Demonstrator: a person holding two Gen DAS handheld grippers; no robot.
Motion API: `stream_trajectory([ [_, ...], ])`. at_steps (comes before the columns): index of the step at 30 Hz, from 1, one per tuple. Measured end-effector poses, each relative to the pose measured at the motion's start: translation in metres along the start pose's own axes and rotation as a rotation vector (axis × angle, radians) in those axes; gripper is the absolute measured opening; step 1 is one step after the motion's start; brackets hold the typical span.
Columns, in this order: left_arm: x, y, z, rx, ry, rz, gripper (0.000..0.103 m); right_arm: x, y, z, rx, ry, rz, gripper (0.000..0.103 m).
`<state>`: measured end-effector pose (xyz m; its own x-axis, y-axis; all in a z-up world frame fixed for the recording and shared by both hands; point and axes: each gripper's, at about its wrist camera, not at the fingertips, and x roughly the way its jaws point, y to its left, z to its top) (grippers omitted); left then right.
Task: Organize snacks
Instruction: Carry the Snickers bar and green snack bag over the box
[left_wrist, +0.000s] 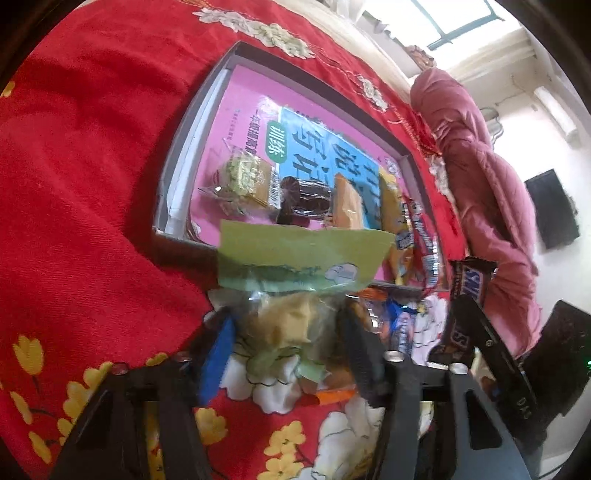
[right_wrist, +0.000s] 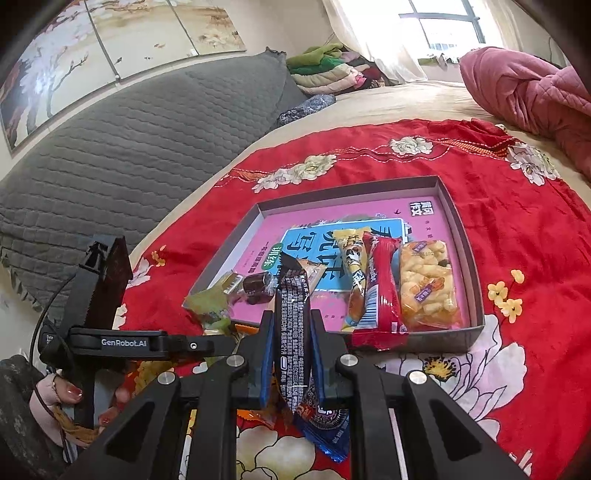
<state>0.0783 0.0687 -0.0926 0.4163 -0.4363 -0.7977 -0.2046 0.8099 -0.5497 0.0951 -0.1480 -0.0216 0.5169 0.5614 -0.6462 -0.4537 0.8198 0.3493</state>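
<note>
I have my left gripper (left_wrist: 286, 332) closed on a clear snack packet with a green header card (left_wrist: 295, 258), its fingers pressing the crinkled plastic from both sides. The packet hangs just outside the near wall of the grey shallow box (right_wrist: 439, 334), its green top overlapping that wall in the left wrist view.

My right gripper (right_wrist: 291, 332) is clamped tight on a dark Snickers bar (right_wrist: 291, 314), held upright, with its printed back seam facing the camera. It also sits just short of the box's near wall.

The box rests on a red floral cloth (right_wrist: 517, 236) spread over a bed. Its floor is covered by a pink and blue book (right_wrist: 306, 236). Inside, against the right wall, lies a puffed rice cake in clear wrap (right_wrist: 428, 284); touching it on the left is a red wrapped bar (right_wrist: 380, 284), then a yellow cone-shaped snack (right_wrist: 351, 269). Near the box's left front corner sit a small dark brown wrapped sweet (right_wrist: 255, 288) and a green-yellow wrapped piece (right_wrist: 227, 284).

More loose wrappers, including a blue wrapper (right_wrist: 325, 435), lie on the cloth below my right gripper, outside the box.
</note>
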Motion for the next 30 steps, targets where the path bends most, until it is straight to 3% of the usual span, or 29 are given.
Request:
stream_trajectory([
  [5, 0.001, -0.001, 0.001, 0.019, -0.009, 0.010, 0.041, 0.002, 0.002, 0.000, -0.008, 0.003, 0.002, 0.018],
  [19, -0.043, -0.020, 0.014, 0.074, -0.130, -0.006, 0.041, 0.000, 0.004, 0.007, -0.019, -0.037, 0.016, 0.018],
  [30, -0.040, -0.036, 0.031, 0.102, -0.170, 0.012, 0.041, 0.006, -0.003, 0.023, -0.015, -0.072, 0.006, 0.018],
])
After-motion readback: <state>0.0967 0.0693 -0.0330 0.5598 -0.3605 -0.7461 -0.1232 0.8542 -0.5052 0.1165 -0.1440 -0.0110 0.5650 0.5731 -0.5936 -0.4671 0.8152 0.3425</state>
